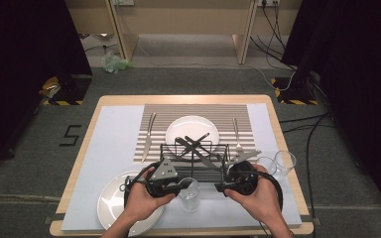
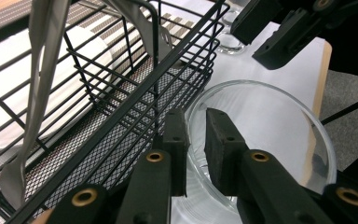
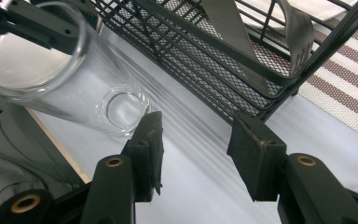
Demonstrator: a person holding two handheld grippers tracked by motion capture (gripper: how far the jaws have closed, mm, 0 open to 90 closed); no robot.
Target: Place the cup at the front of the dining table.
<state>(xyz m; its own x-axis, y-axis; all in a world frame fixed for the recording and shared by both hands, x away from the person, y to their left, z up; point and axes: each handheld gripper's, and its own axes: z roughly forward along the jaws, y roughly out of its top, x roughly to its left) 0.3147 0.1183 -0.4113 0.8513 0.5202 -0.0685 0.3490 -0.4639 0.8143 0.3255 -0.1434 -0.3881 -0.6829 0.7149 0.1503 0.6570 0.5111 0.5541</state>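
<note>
**Left grip set on the glass rim**

While the right hand-held gripper (image 1: 222, 187) waits with its jaws spread over bare table (image 1: 258, 210), we note that the left hand-held gripper (image 2: 195, 140) pinches the rim of the glass (image 2: 279, 126), one pad inside the wall and one outside. In the high view the glass (image 1: 190, 194) stands upright at 6 o'clock from the wire rack (image 1: 194, 159), just beside its near edge, between our two hands. A white plate (image 1: 110, 201) lies at 9 o'clock from the glass, under the left hand.

The rack holds cutlery (image 1: 194, 148) leaning in it; two more glasses (image 1: 277, 163) stand at 3 o'clock from the rack.

Our judgement for the lift: the grip is on thin, slick glass at one point of the rim, so we would raise it straight up and slowly, keeping the wrist level so the glass does not swing. The rack's wire sits very close on the far side; we would draw the glass towards 6 o'clock before any turn. The right hand-held gripper could steady the rack if it shifts.
</note>
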